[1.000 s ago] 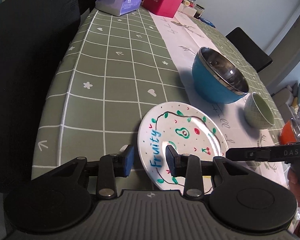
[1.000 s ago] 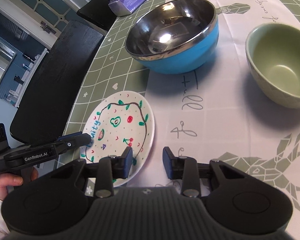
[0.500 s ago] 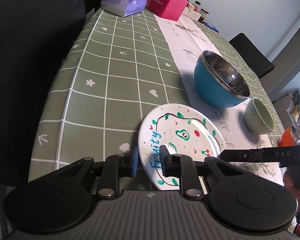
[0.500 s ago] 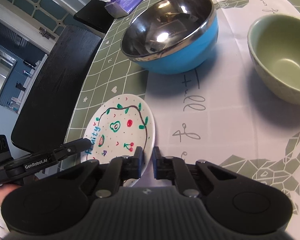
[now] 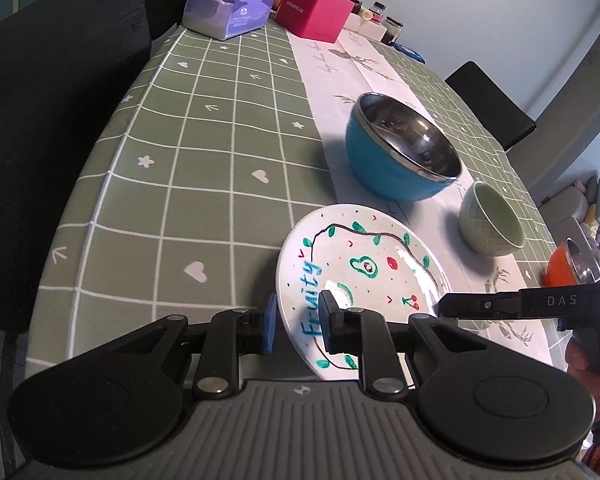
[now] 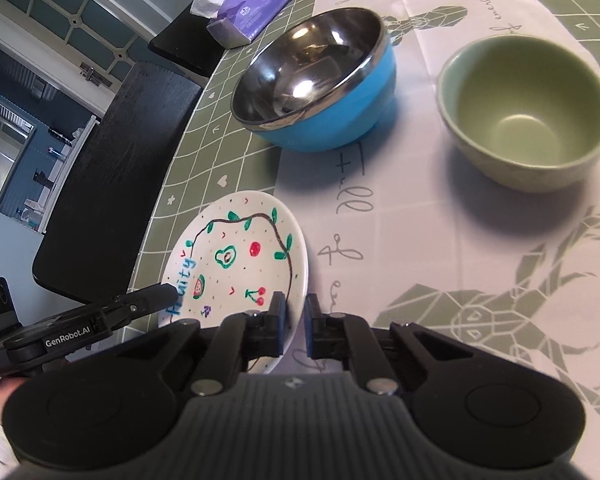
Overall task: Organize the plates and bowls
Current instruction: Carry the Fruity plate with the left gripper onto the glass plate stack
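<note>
- Plate (image 5: pixel 364 276), round white glazed ceramic with hand-painted fruit, a leafy vine and blue "Fruity" lettering, sits at the near table edge, half on green checked tablecloth (image 5: pixel 204 184), half on white printed runner (image 6: pixel 440 240); looks slightly lifted or tilted, cannot confirm.
- Left gripper (image 5: pixel 296 320): jaws have just been closing; blue pad outside the rim, black finger on the painted face, pinching the rim at roughly 7 o'clock on the plate.
- Right gripper (image 6: pixel 296 322): jaws narrowed to a slim gap, plate rim wedged between the blue pads at roughly 5 o'clock; reads as a pinch.
- Handling, my judgement: stiff, fairly light, glossy glaze so slippery under rubber pads; fragile, would chip or crack if dropped on the table edge. Thin rim is the only grab point; two opposite rim pinches keep it level.
- Blue bowl with shiny steel lining (image 5: pixel 404 160), round and deep, at 12 o'clock from the plate, near but apart; hard, smooth, likely light.
- Small pale green ceramic bowl (image 6: pixel 528 116), matte inside with a patterned outside, at about 2 o'clock; empty.
- Orange bowl with metal rim (image 5: pixel 568 268), partly cut off at 3 o'clock.
- Far end: purple tissue box (image 5: pixel 228 12), pink box (image 5: pixel 316 8), jars.
</note>
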`<move>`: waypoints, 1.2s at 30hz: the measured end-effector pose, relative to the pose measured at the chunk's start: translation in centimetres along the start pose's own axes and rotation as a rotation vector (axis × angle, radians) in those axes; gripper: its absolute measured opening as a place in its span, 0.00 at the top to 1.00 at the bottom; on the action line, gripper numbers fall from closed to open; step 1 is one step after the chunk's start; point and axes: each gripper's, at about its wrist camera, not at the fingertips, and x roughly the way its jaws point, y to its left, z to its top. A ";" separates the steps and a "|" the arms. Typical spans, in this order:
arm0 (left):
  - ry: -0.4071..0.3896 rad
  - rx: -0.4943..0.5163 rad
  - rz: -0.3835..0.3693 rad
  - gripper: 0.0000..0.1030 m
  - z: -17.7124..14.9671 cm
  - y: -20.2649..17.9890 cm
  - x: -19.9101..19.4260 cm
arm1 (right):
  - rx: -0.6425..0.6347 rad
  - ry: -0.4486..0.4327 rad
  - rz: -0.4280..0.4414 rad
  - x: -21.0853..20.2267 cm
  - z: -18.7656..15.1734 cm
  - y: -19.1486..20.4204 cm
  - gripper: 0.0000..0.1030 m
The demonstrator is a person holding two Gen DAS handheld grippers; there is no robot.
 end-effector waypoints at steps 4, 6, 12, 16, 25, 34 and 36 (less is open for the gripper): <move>0.010 0.011 0.000 0.77 -0.6 -1.9 -0.3 | 0.015 -0.010 -0.005 -1.3 -0.4 -0.6 0.93; 0.012 0.012 -0.006 0.77 -1.0 -3.0 -0.5 | 0.029 -0.015 -0.010 -2.0 -0.7 -1.0 0.93; 0.049 0.028 -0.013 0.77 -2.1 -6.4 0.0 | 0.068 -0.031 -0.037 -4.2 -1.7 -2.6 0.93; 0.077 0.033 -0.013 0.85 -2.9 -8.5 0.8 | 0.093 -0.045 -0.065 -6.4 -2.9 -4.4 0.93; 0.102 0.062 -0.034 0.85 -4.4 -12.4 1.8 | 0.151 -0.067 -0.092 -9.9 -5.0 -7.9 0.93; 0.127 0.090 -0.044 0.85 -5.4 -17.0 1.3 | 0.181 -0.106 -0.114 -14.2 -6.6 -9.7 0.93; 0.130 0.098 -0.051 0.85 -5.8 -18.2 1.2 | 0.191 -0.113 -0.120 -15.3 -7.1 -10.3 0.93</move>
